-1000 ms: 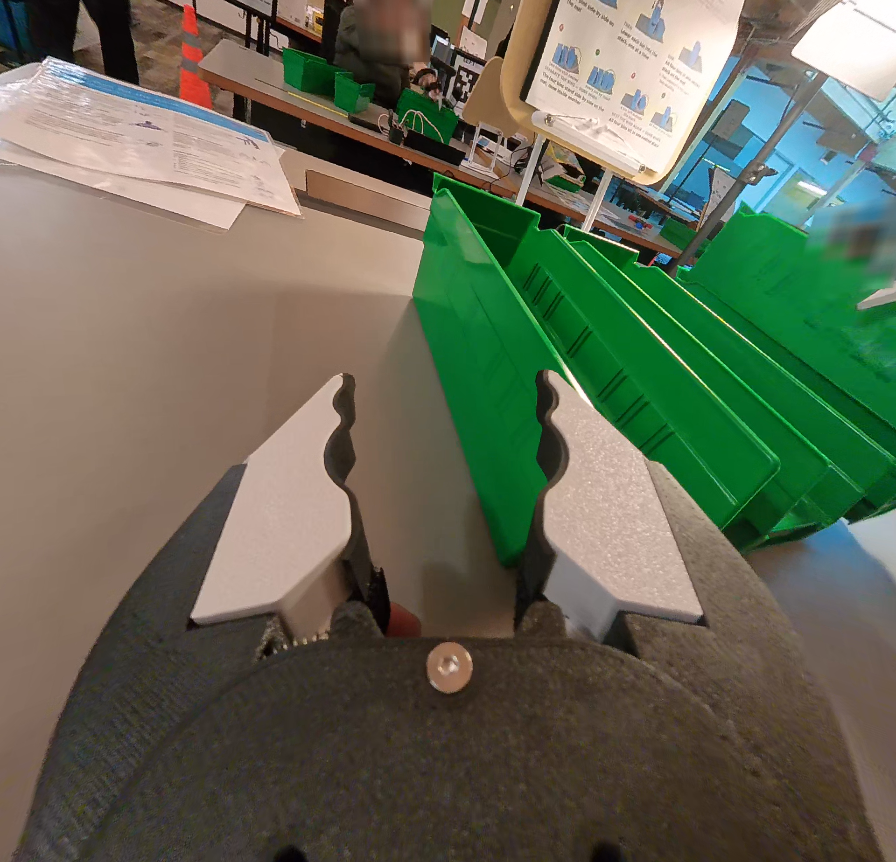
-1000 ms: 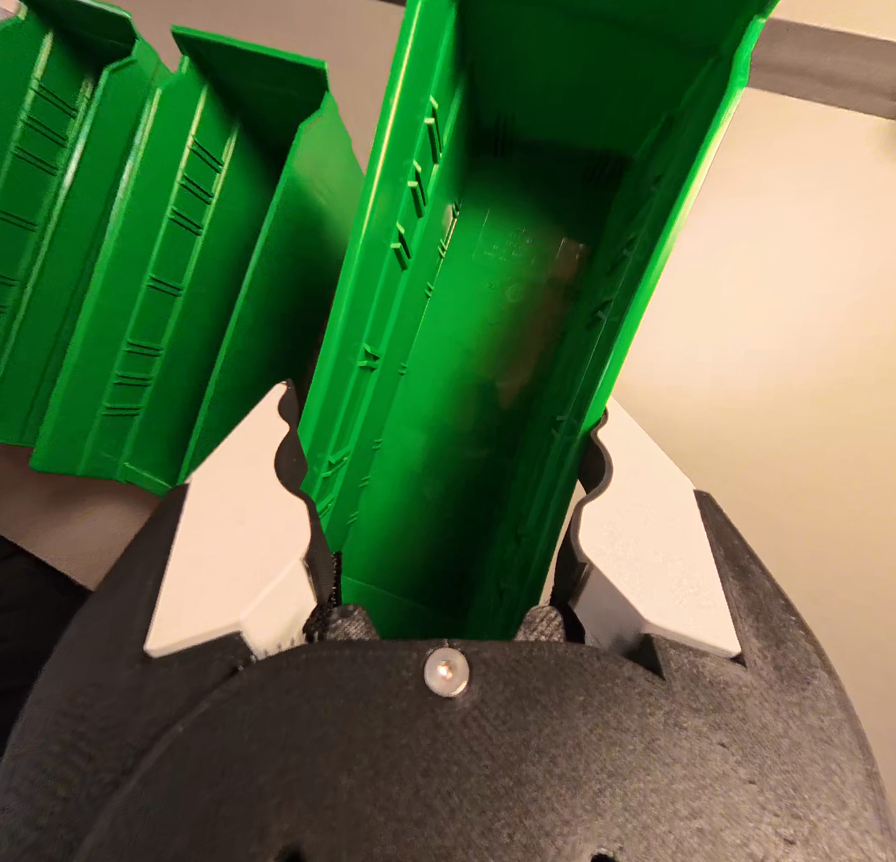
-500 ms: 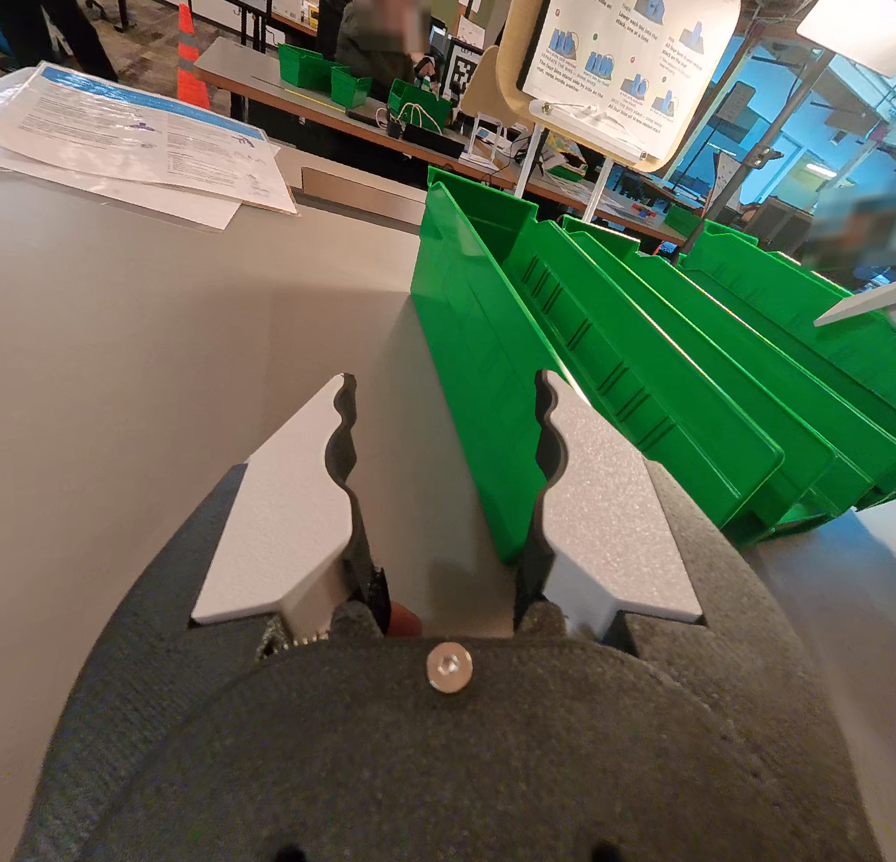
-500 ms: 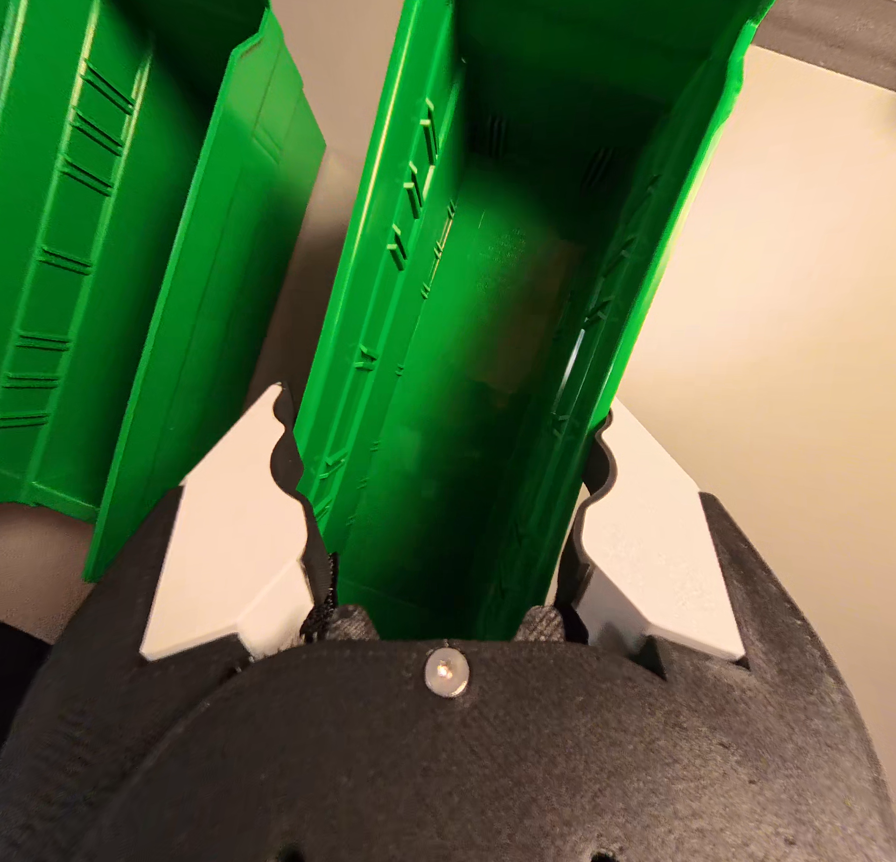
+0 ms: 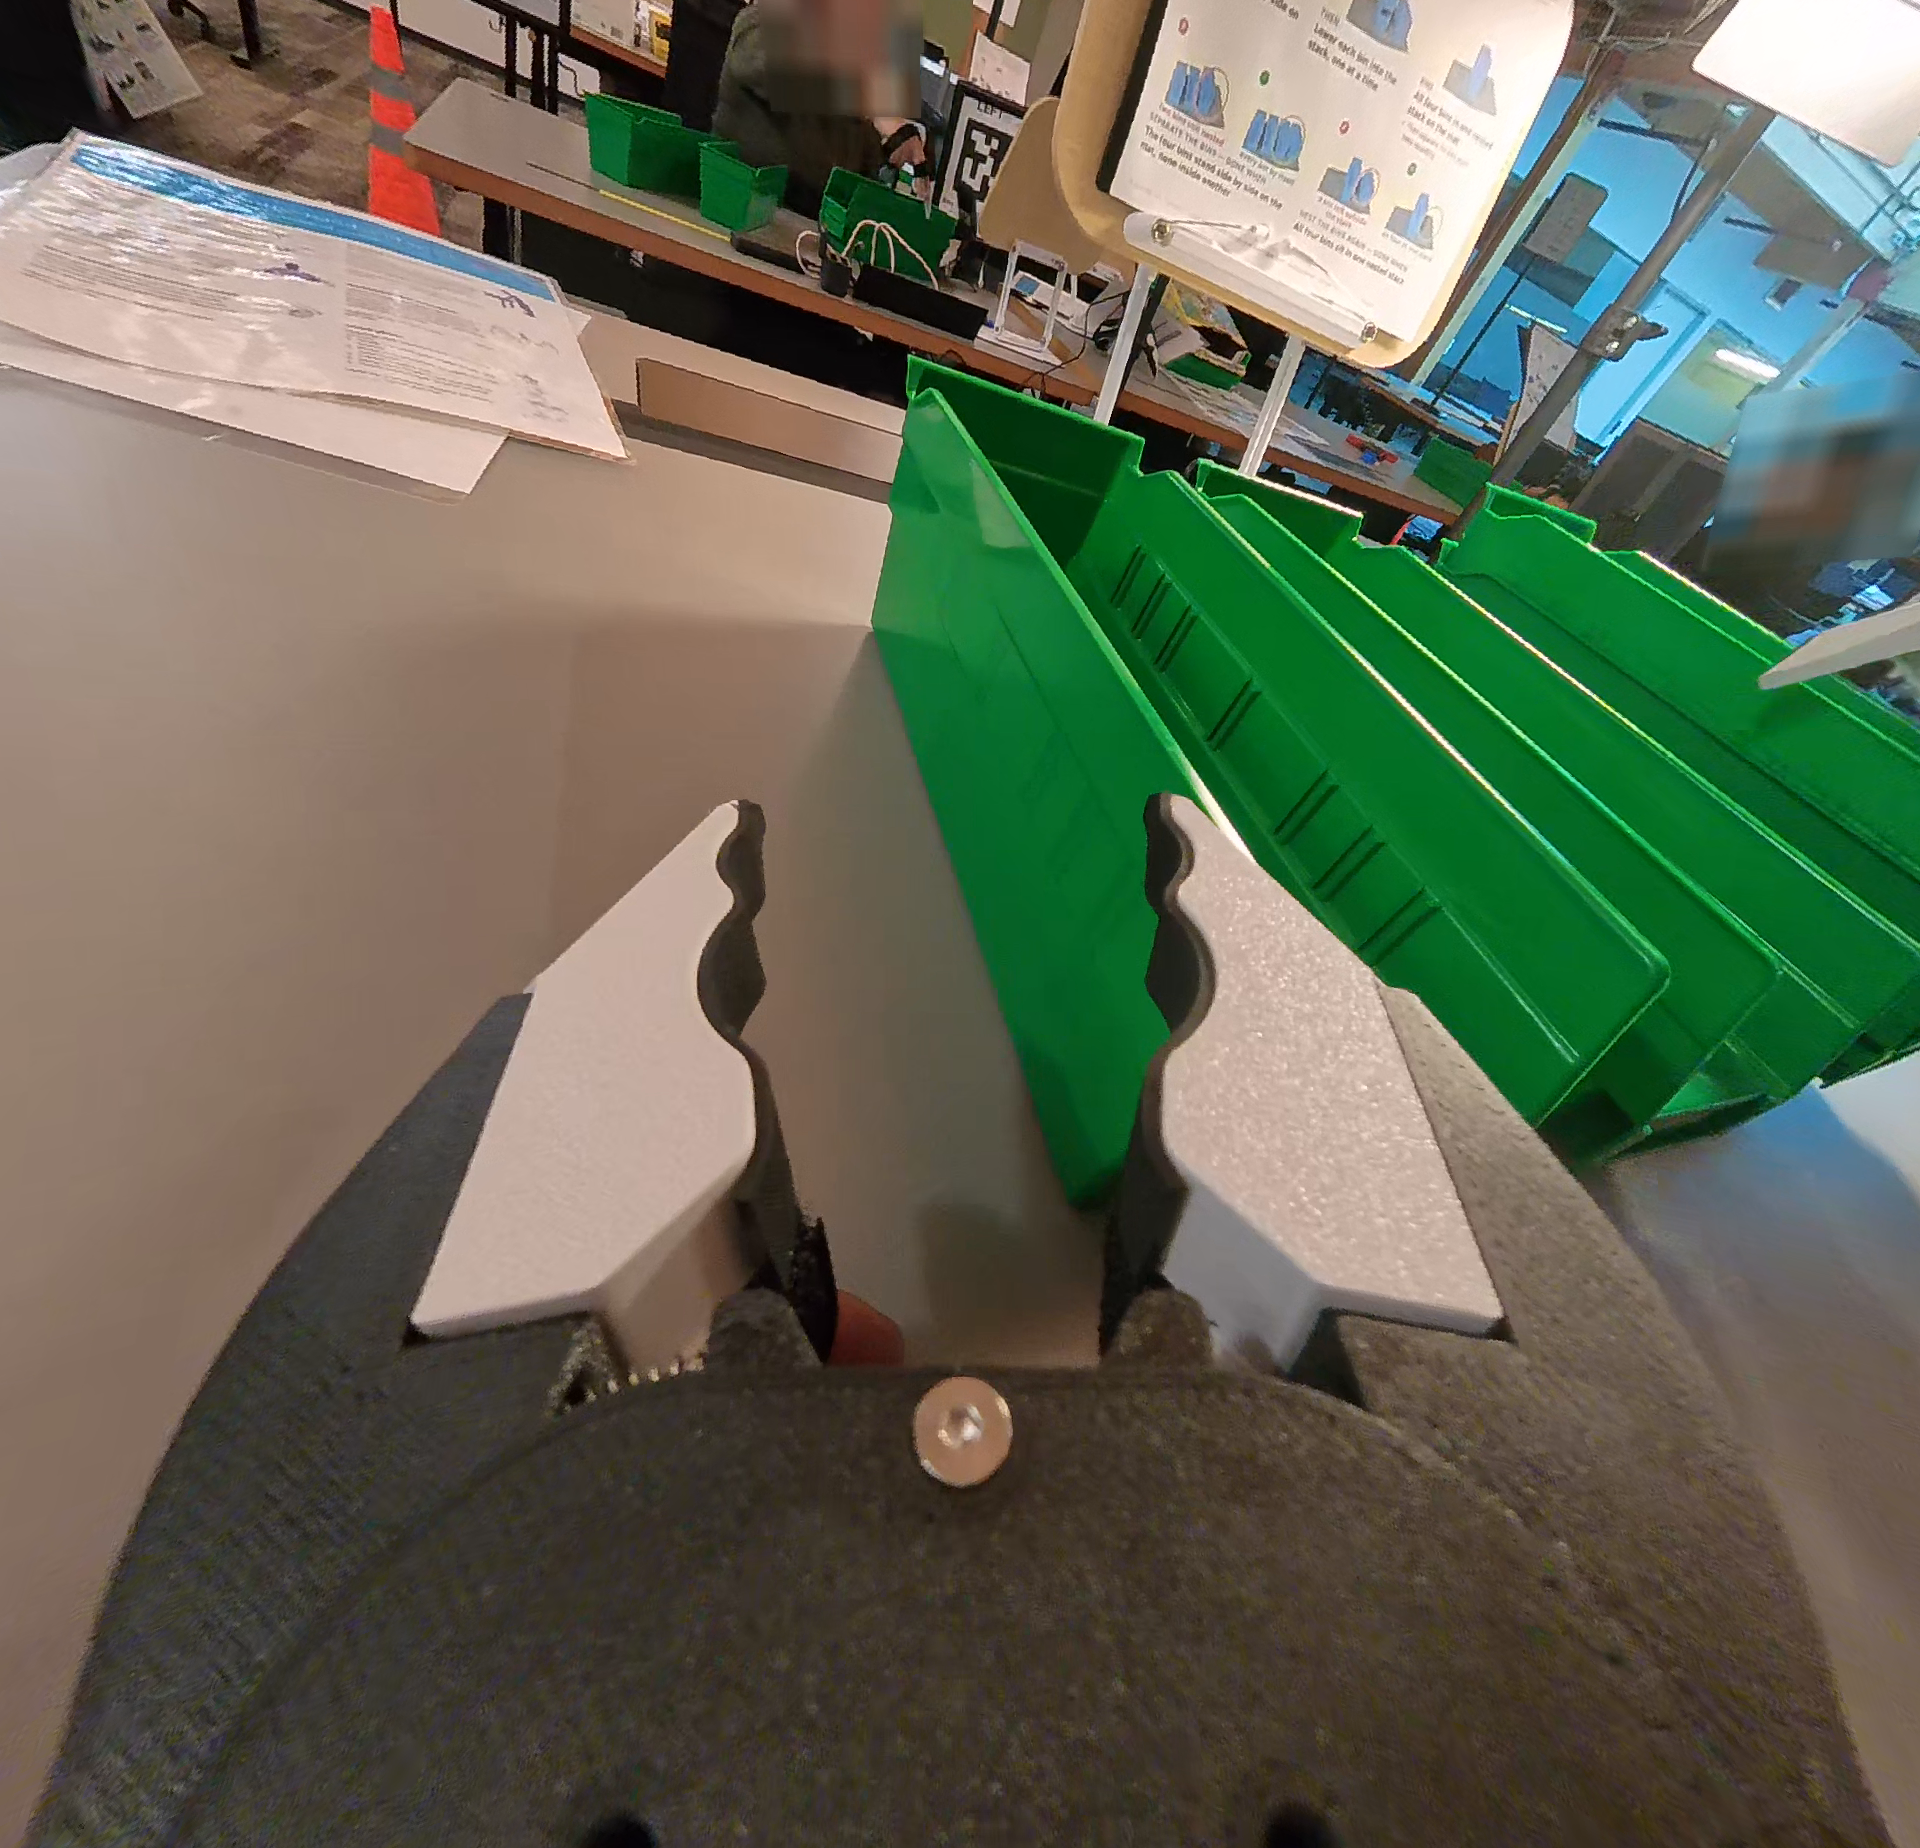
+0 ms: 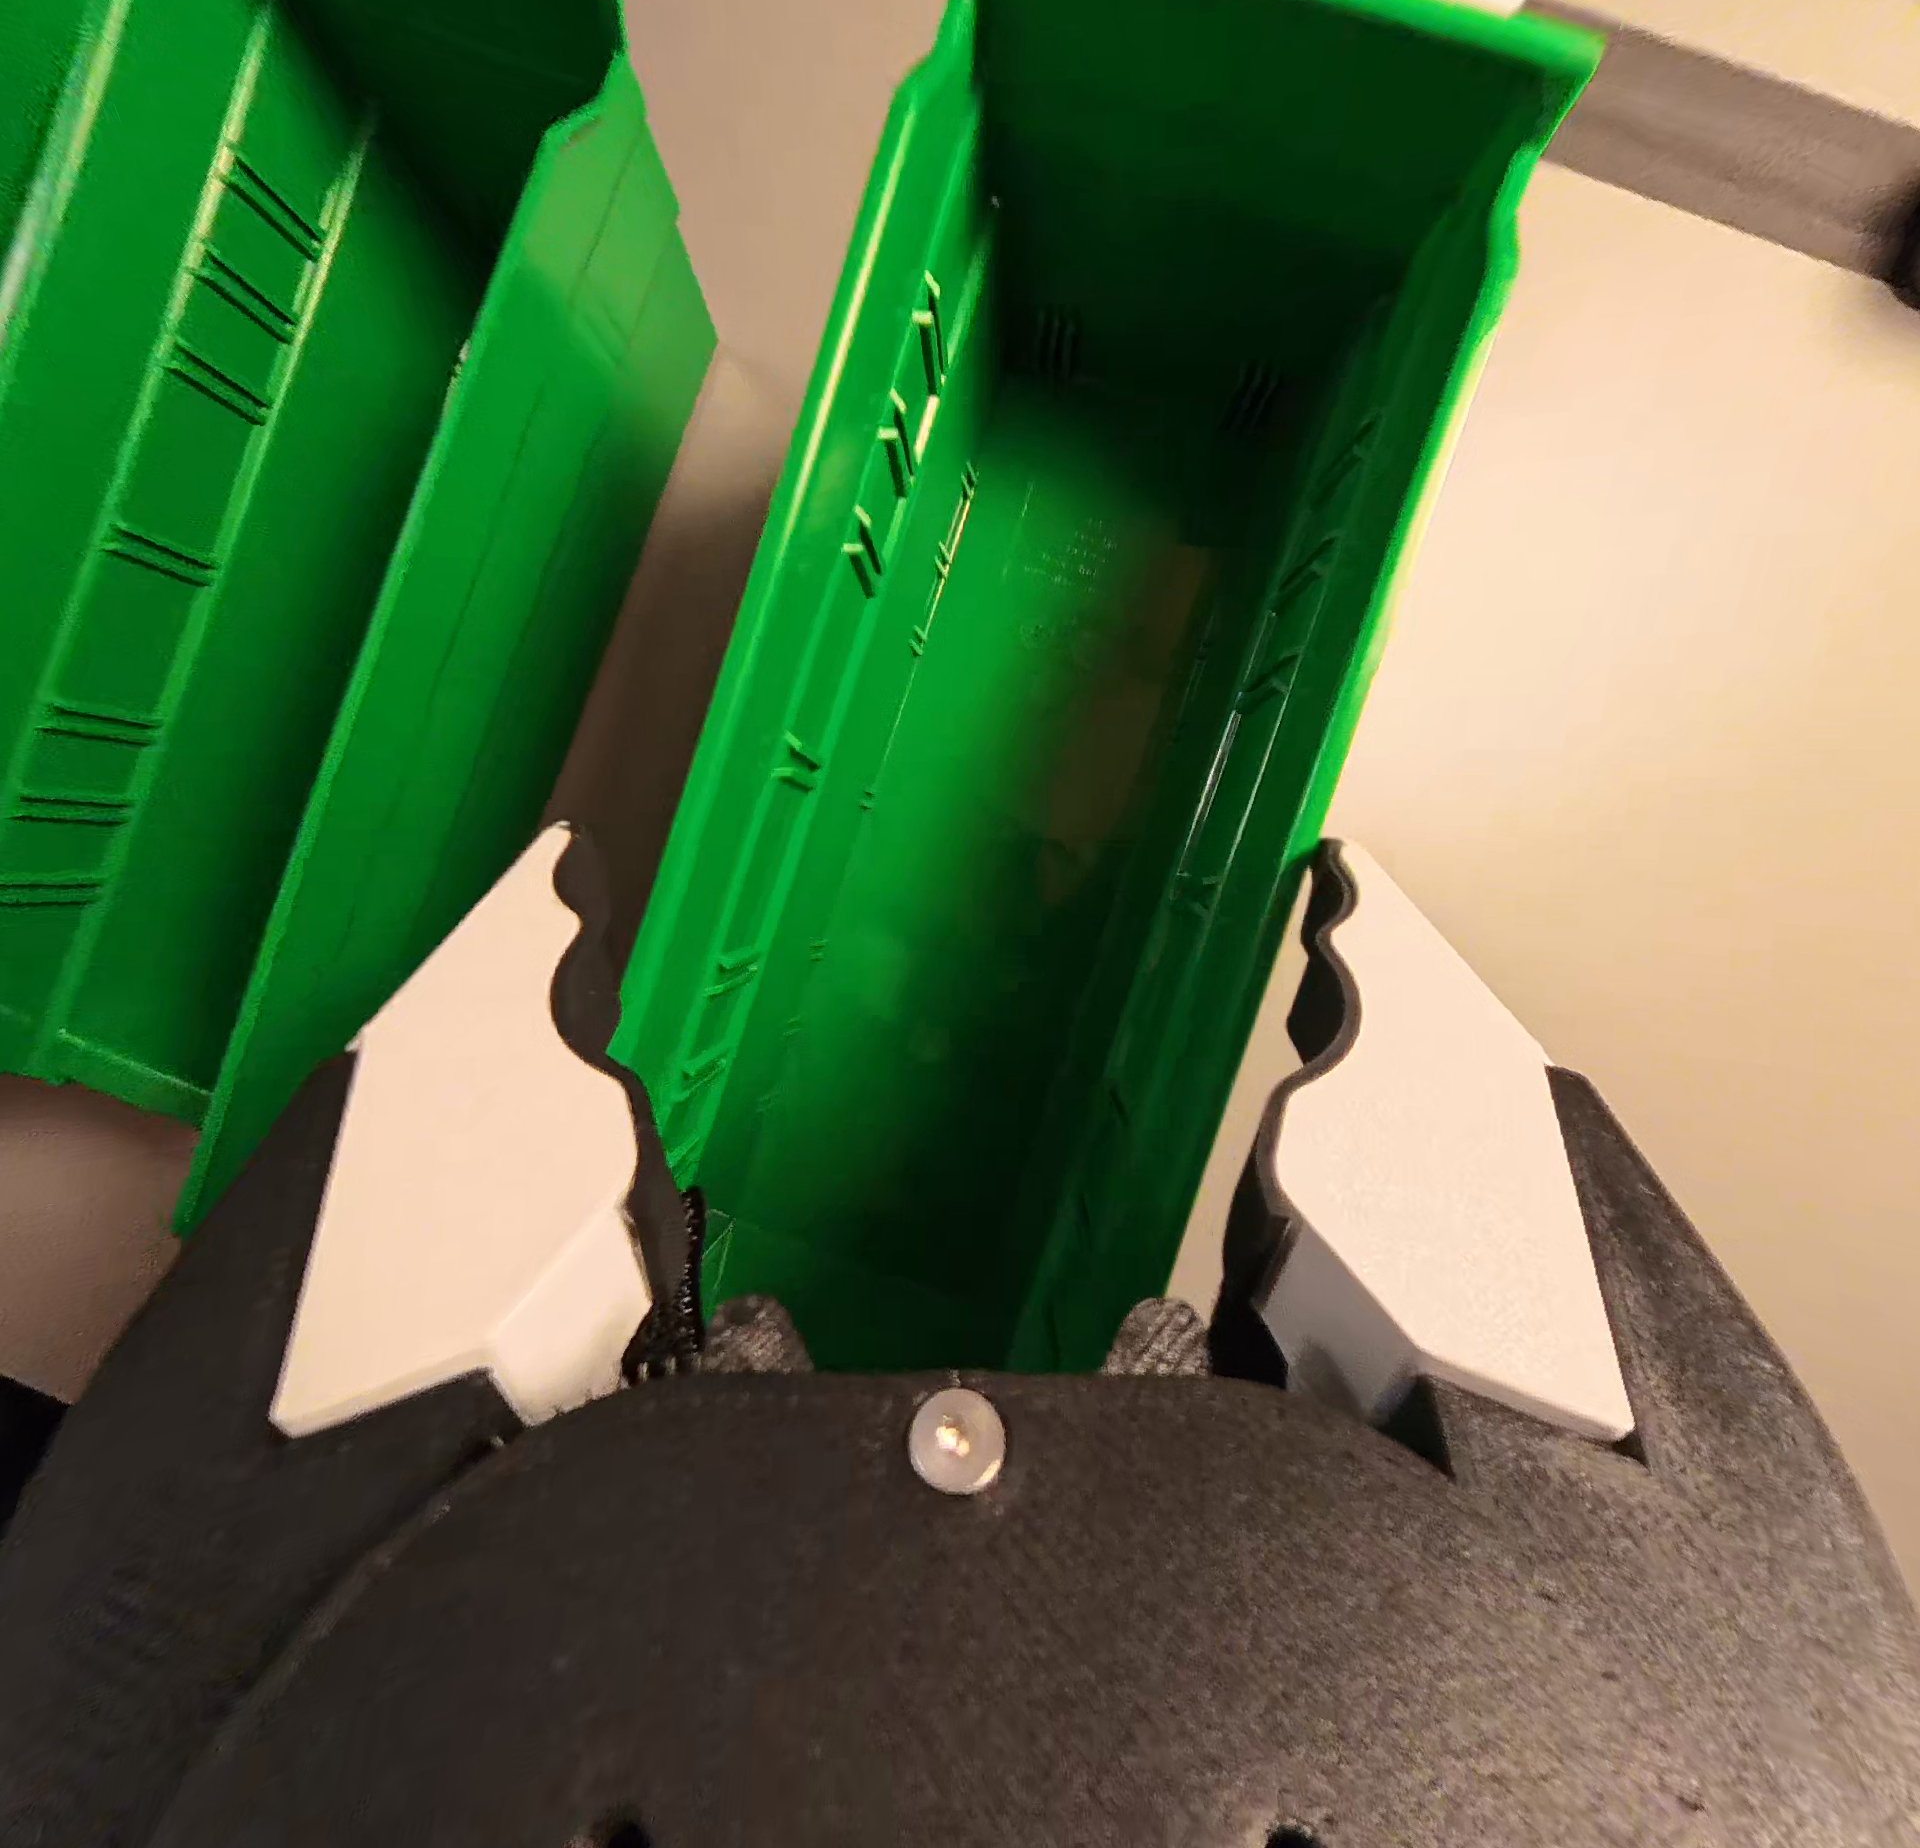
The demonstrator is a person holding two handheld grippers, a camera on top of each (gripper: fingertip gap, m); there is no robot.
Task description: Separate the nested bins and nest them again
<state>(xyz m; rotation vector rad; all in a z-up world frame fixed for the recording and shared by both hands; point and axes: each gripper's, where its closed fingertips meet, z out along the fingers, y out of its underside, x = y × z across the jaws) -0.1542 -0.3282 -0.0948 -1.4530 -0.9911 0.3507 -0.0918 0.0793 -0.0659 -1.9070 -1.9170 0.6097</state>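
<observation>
Green bin standing between spread jaws, visible gap at each pad, second green bin beside it on beige table

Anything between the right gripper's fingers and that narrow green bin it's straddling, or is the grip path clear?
Nothing visible. The narrow green plastic bin sits between the open right gripper's fingers, a small gap at each wall. The neighbouring green bin stands apart to the left.

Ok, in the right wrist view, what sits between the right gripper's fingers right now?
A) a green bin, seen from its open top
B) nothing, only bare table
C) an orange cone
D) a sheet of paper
A: a green bin stands between the fingers of the right gripper, its open inside facing the camera, with another green bin to its left.
</observation>
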